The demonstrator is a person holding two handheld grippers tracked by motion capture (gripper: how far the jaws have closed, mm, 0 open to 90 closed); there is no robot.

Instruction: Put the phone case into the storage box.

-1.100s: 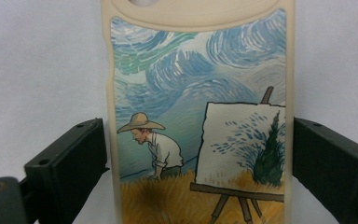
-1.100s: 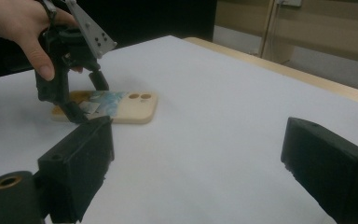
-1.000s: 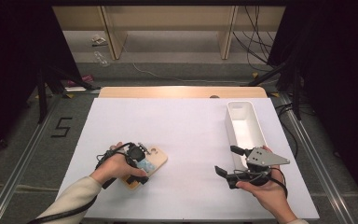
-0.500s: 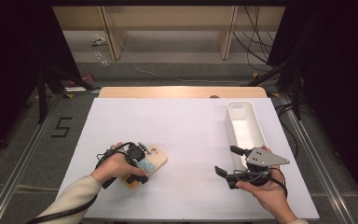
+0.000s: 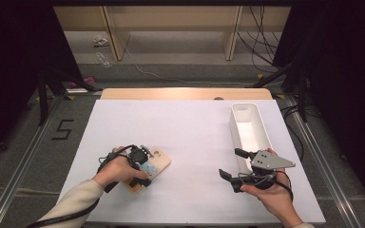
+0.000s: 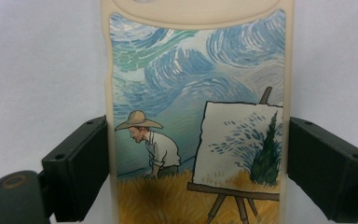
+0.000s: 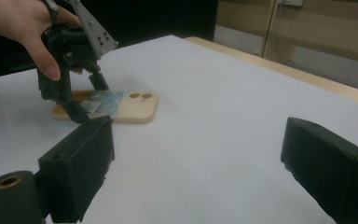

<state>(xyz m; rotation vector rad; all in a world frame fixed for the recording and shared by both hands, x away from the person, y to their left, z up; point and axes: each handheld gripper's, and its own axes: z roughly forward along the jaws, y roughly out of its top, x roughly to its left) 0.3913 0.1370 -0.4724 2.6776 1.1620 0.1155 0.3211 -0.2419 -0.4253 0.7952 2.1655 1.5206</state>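
Observation:
A cream phone case (image 5: 156, 163) printed with a painter at an easel (image 6: 196, 93) lies flat on the white table cover, near its front left. My left gripper (image 5: 146, 167) points down over the case's lower half, and its two black jaws press against the case's long sides (image 6: 196, 144). From the right gripper view the case (image 7: 130, 105) lies on the sheet with the left gripper (image 7: 89, 102) and a hand over it. My right gripper (image 5: 230, 163) hovers at the front right, open, with nothing between its jaws (image 7: 196, 154).
A long white bin (image 5: 233, 126) stands at the right side of the white cover (image 5: 185, 128), just beyond my right gripper. A wooden table edge (image 5: 185, 93) runs along the back. Shelving and cables lie on the floor behind.

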